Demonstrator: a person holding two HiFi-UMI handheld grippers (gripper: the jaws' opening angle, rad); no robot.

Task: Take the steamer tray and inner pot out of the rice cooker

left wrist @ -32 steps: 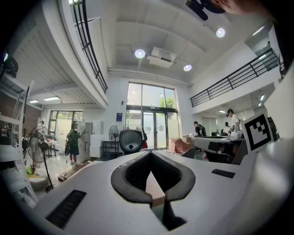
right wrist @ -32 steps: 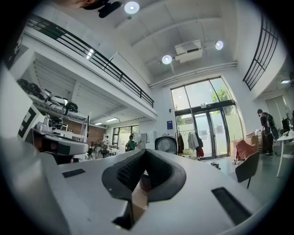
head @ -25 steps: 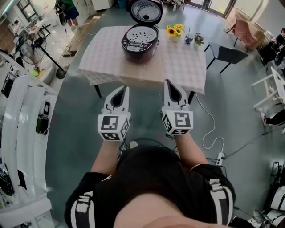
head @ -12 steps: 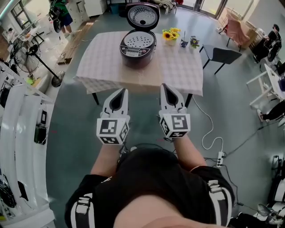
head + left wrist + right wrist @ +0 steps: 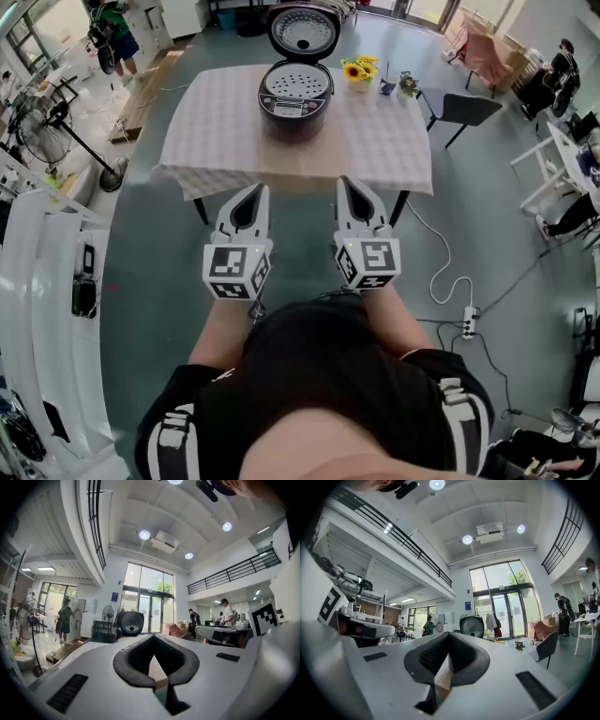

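Observation:
A dark rice cooker (image 5: 294, 101) stands on the checked-cloth table (image 5: 375, 141), its lid (image 5: 302, 28) raised at the back. The perforated steamer tray (image 5: 296, 82) lies in its mouth and hides the inner pot below. Both grippers hang over the floor just short of the table's front edge, well away from the cooker. My left gripper (image 5: 257, 188) is shut and holds nothing. My right gripper (image 5: 348, 182) is shut and holds nothing as well. In the left gripper view the left gripper (image 5: 153, 638) shows closed jaws, and so does the right gripper (image 5: 449, 635) in its own view.
Sunflowers (image 5: 365, 67) and a small plant (image 5: 410, 84) stand at the table's far right. A dark chair (image 5: 472, 109) is to its right, a standing fan (image 5: 58, 120) to its left. White machines (image 5: 37, 253) line the left side. A cable and power strip (image 5: 466, 325) lie on the floor.
Both grippers, still shut, have moved forward with the person towards the table, and the view has swung a little. The cooker and tray have not moved.

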